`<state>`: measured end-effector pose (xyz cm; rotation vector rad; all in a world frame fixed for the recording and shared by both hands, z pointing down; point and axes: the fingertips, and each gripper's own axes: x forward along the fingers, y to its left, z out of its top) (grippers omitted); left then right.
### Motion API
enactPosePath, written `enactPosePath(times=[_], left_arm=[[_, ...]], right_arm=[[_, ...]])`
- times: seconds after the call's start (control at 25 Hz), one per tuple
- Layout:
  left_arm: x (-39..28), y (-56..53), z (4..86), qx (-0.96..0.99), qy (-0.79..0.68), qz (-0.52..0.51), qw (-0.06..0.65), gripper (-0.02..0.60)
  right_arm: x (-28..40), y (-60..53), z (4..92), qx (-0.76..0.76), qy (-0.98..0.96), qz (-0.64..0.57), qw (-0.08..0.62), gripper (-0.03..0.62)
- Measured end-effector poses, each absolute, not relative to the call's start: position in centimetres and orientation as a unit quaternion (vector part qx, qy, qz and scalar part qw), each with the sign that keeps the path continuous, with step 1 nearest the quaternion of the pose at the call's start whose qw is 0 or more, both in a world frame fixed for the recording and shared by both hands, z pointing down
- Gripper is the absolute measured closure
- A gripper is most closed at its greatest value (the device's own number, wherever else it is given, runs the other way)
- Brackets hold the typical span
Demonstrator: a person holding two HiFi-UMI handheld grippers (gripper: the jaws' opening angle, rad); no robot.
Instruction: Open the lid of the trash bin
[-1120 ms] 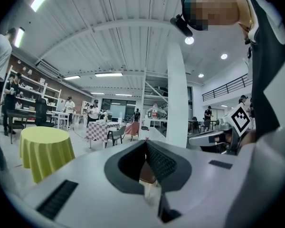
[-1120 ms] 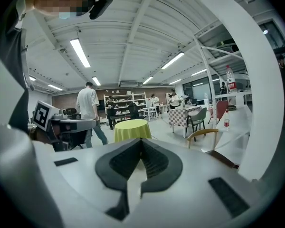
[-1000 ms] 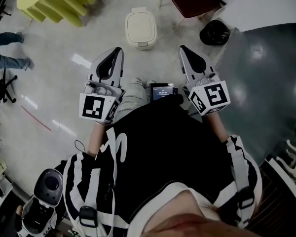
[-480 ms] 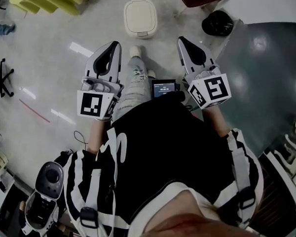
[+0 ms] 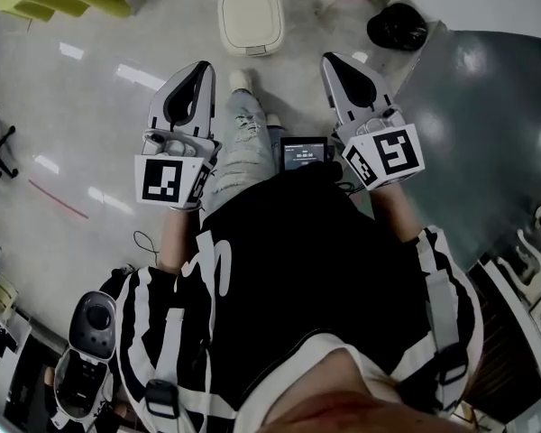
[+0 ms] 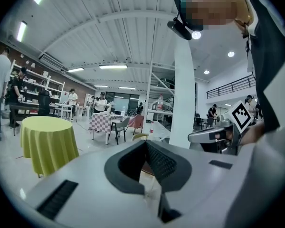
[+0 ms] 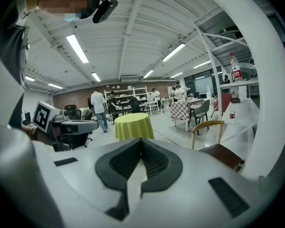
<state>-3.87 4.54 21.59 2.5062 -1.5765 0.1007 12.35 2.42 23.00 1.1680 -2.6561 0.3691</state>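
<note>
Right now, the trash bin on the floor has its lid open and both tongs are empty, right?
No: the head view shows the lid of the trash bin closed. The bin does stand on the floor, and the left tongs and right tongs are empty.

A large open lab or workshop hall is being shown. It is being spanned by bare white roof beams [image 7: 133, 27] and lit by long strip lights [image 7: 77, 47]. Shelves [image 7: 133, 96] along the far wall are being attended by standing people [image 7: 99, 109]. Tables are being covered with a yellow-green cloth [image 7: 133, 126] and a checked cloth [image 7: 183, 109], and a railed mezzanine [image 6: 230, 87] is being carried above a glossy pale floor [image 5: 90, 97].
</note>
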Motion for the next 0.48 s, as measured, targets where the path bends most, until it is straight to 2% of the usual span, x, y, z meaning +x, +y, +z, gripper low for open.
enactPosePath(times=[0.48], left_arm=[[-4.8, 0.3, 24.3, 0.849, -0.518, 0.033, 0.101, 0.574]], right_arm=[[10.1, -1.5, 25.6, 0.385, -0.906, 0.132, 0.118, 0.585]])
